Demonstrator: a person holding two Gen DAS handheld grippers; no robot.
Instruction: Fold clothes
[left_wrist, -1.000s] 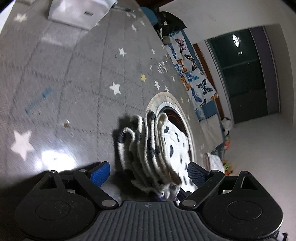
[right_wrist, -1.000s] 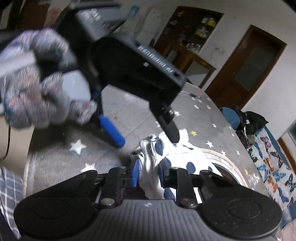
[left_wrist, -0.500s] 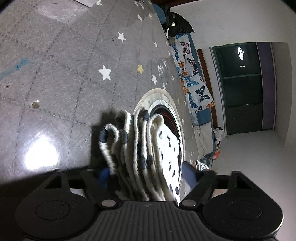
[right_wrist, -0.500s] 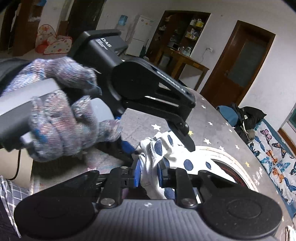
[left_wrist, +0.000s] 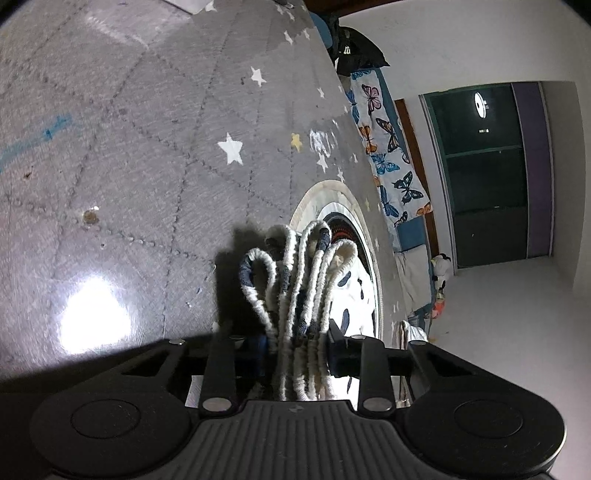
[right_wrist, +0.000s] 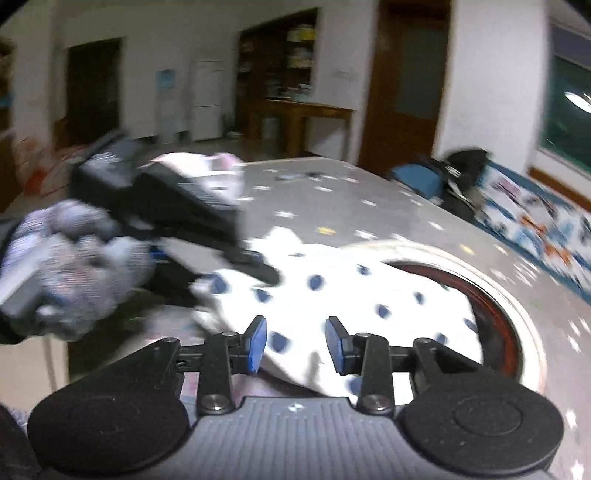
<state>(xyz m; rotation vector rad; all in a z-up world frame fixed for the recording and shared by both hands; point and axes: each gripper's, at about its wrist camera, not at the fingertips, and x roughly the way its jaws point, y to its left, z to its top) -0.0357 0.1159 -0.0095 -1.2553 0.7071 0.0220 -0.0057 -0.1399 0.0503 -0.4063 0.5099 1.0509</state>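
A white garment with dark blue dots (right_wrist: 354, 291) lies on the grey star-patterned table (right_wrist: 369, 206), partly over a round inlay (right_wrist: 517, 317). In the left wrist view my left gripper (left_wrist: 295, 350) is shut on several bunched layers of the garment's edge (left_wrist: 306, 280), which stand up between its fingers. My right gripper (right_wrist: 295, 345) hovers open just above the cloth, its blue pads (right_wrist: 258, 343) apart with nothing between them. The right wrist view is blurred by motion; it shows the left gripper (right_wrist: 236, 254) and a gloved hand (right_wrist: 74, 266) at the garment's left end.
The table top (left_wrist: 147, 147) stretches away to the left with a bright light glare. A butterfly-print cloth (left_wrist: 391, 155) and a dark bag (left_wrist: 354, 48) sit beyond the table's far edge. A wooden table (right_wrist: 303, 114) and doors stand in the background.
My left gripper closed from wide open onto the bunched cloth layers. My right gripper let go of the garment, opened and pulled back to the right.
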